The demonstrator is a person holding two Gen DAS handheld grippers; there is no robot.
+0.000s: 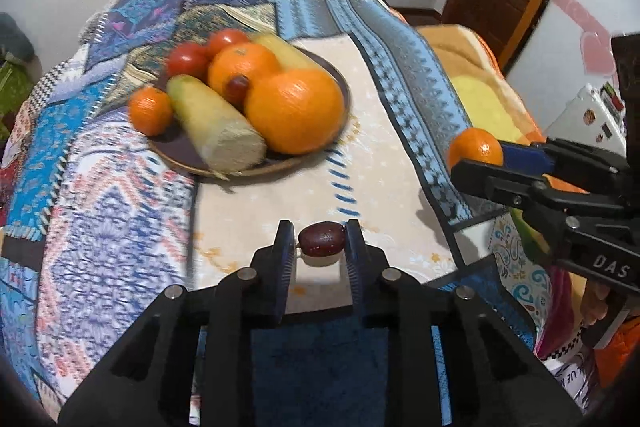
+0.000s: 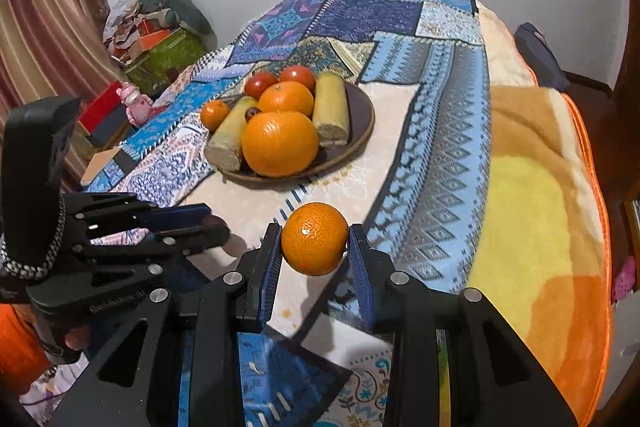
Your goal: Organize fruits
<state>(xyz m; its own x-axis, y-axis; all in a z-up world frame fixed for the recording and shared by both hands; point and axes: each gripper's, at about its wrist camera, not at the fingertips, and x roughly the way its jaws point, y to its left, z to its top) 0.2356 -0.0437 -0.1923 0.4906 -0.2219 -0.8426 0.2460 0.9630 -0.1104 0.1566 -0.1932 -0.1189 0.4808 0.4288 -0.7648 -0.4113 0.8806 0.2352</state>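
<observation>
A patchwork bedspread (image 2: 400, 11) in blues and creams covers the surface, with a yellow and orange blanket (image 2: 536, 211) lying along its right edge. On the bedspread sits a dark round plate (image 2: 362, 115), the landmark here.

The plate holds a pile of fruit. The largest is a big orange (image 2: 280, 143) at the near rim. Behind it, toward the plate's middle, lies a second orange (image 2: 286, 99). Two pale yellow-green cut stalks lie on the plate: one stalk (image 2: 228, 135) on the left side, another stalk (image 2: 330, 107) on the right. Two tomatoes (image 2: 260, 84) sit side by side at the far rim. A small tangerine (image 2: 214, 114) rests at the plate's left rim, touching the left stalk. A dark red date (image 2: 252, 113) sits among the fruit between the left stalk and the oranges.

The right gripper (image 2: 314, 247) is held in front of the plate, on its near side, its two blue-padded fingers closed against a tangerine in its grip (image 2: 314, 239), clear of the bedspread. The left gripper (image 1: 320, 247) is also on the plate's near side, beside the right one, clamped on a small dark red date between its fingers (image 1: 322, 244).
</observation>
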